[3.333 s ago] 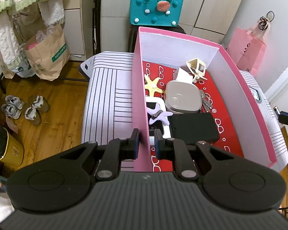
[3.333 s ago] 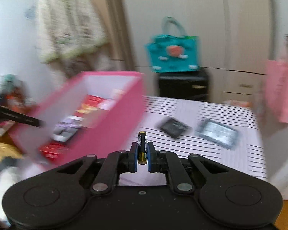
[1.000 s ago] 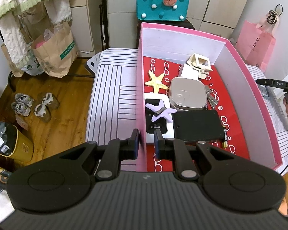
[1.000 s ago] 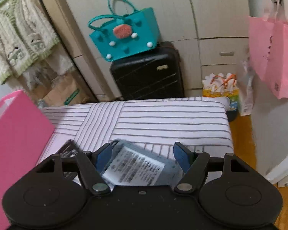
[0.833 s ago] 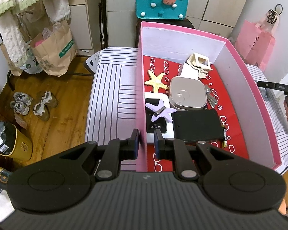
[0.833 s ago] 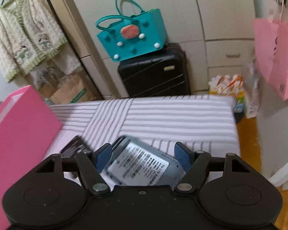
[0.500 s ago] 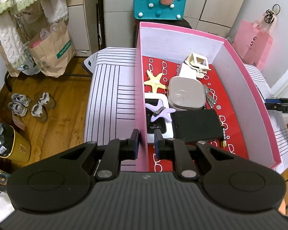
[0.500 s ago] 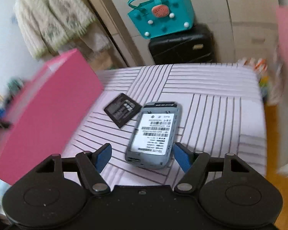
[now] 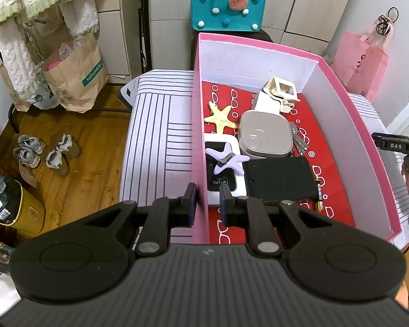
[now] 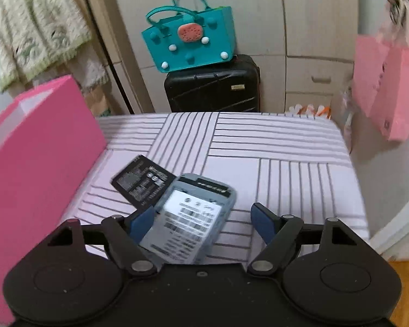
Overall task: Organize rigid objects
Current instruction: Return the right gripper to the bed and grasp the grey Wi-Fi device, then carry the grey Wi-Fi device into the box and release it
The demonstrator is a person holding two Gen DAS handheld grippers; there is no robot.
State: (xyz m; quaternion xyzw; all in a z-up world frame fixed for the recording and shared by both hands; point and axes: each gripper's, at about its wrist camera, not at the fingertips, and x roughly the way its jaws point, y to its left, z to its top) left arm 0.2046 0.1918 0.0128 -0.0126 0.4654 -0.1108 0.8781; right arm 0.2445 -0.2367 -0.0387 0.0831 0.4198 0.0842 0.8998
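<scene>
Gripping the near left wall of a pink box (image 9: 197, 141), the left gripper (image 9: 206, 203) is clamped on the cardboard as the box rests on a striped table (image 9: 155, 136). Inside, on a red patterned lining, lie a yellow starfish (image 9: 221, 117), a cream clip (image 9: 279, 92), a grey rounded case (image 9: 264, 136), keys (image 9: 300, 143), a white Wi-Fi device (image 9: 222, 179) with a lilac star clip (image 9: 227, 159) on top, a black slab (image 9: 279, 178) and a battery (image 9: 318, 193). Outside, the right gripper (image 10: 203, 219) has its jaws opening around a grey device (image 10: 191, 218), the left pad against its edge, the right pad clear. That device overlaps a flat black battery pack (image 10: 140, 182) on the table, beside the box.
</scene>
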